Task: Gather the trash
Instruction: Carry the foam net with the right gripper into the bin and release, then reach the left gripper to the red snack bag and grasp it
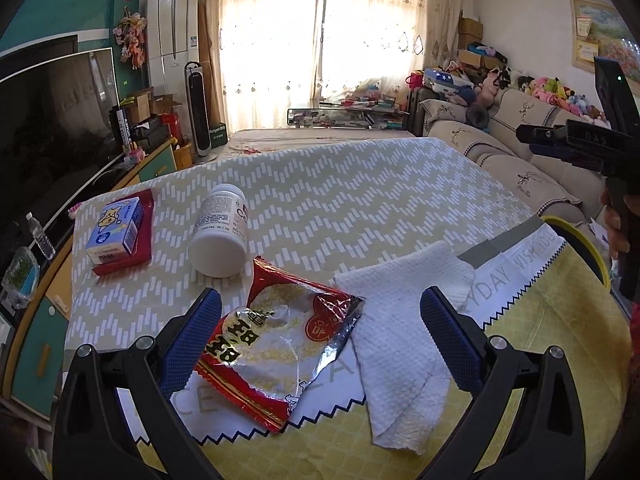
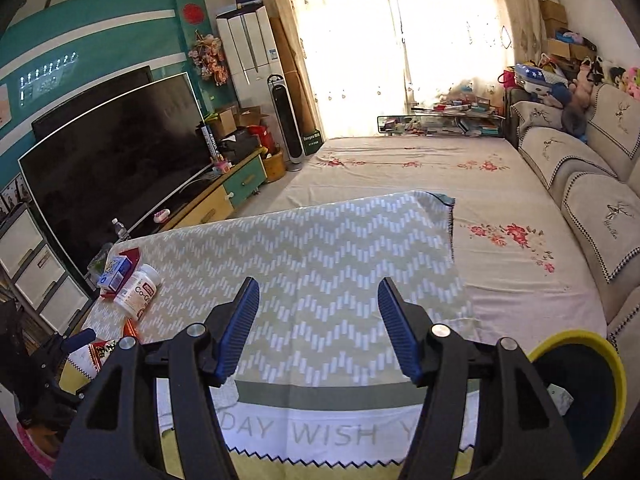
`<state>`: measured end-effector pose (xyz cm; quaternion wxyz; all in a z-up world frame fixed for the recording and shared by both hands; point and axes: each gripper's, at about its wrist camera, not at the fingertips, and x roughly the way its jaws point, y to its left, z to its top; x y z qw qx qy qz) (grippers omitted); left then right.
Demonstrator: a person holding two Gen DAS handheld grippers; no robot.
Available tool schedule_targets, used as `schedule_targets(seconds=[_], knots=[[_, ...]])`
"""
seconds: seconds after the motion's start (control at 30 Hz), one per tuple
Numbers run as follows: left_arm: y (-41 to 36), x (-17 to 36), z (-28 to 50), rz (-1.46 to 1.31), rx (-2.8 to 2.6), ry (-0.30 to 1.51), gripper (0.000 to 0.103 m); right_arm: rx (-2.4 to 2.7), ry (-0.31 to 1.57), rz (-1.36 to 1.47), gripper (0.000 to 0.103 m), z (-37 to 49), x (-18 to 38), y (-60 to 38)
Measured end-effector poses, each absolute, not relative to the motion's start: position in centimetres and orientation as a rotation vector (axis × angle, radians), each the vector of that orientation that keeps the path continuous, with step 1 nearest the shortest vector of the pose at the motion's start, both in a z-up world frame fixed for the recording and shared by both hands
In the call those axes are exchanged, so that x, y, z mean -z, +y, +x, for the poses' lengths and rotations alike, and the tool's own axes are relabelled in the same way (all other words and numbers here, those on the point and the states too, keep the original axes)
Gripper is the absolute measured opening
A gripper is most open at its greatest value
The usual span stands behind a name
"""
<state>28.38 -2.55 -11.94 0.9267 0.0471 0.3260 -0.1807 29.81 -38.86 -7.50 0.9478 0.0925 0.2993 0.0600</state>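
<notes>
Left gripper [image 1: 320, 332] jaws wide around red snack wrapper [image 1: 276, 344], paper towel [image 1: 404, 344] alongside, right gripper [image 2: 318, 328] wide, empty, above tablecloth [image 2: 320, 248]

We are seeing the yellow-rimmed bin [image 2: 576, 400] cut off by the frame edge and partly hidden behind the right gripper's arm. The left gripper's finger [image 1: 192, 344] is covering the near corner of the snack wrapper [image 1: 276, 352]. The small box [image 1: 116, 232] is hiding part of the red packet [image 1: 145, 236] beneath it, and the bottle's [image 1: 220, 228] label print is too small for us to read.
</notes>
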Motion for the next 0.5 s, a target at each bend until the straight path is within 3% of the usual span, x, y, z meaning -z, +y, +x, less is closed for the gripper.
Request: schedule_targets(seconds=[0.23, 0.5], knots=[[-1.0, 12.2, 29.8, 0.027, 0.356, 0.711, 0.098, -0.108, 0.661, 0.247, 0.059, 30.6, 10.4, -38.8], [-2.6, 14.0, 31.3, 0.115, 0.332, 0.830, 0.098, -0.142, 0.633, 0.291, 0.063, 29.8, 9.8, -39.4]])
